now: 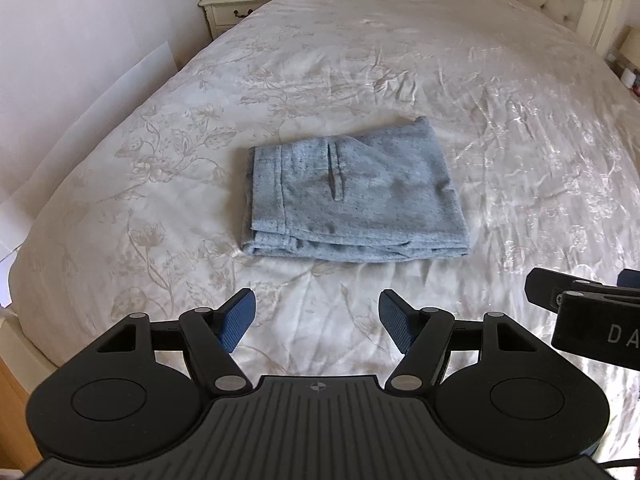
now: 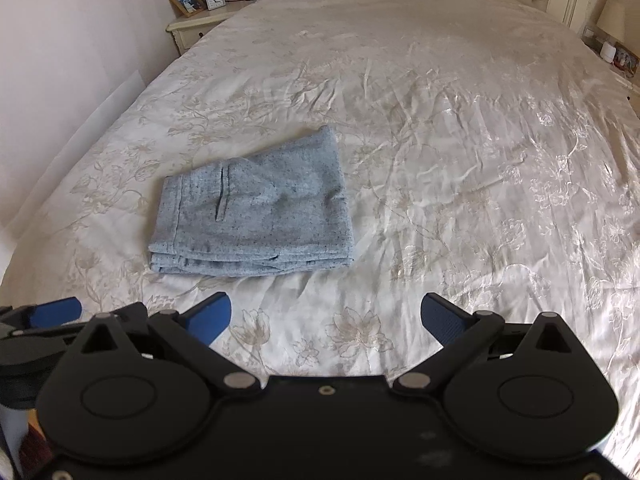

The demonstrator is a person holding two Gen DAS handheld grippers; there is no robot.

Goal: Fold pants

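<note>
While both grippers hang clear of the cloth, the pants [image 1: 352,196] lie as a compact blue-grey stack at frame centre on the bedspread [image 1: 500,140], layered edges toward the camera. Judged stage: folding looks done, or one tidying pass remains. Left gripper [image 1: 316,320] low in its own view, jaws apart, nothing between them. Right gripper [image 2: 326,320] the same, spread wide and empty. Any next move would call for reaching forward to the near edge and squaring the layers. Writing: "DA" on the right gripper's black body, lower right of the left view, rest cut off. Nightstand [image 1: 236,4] upper left; clock face unreadable.
</note>
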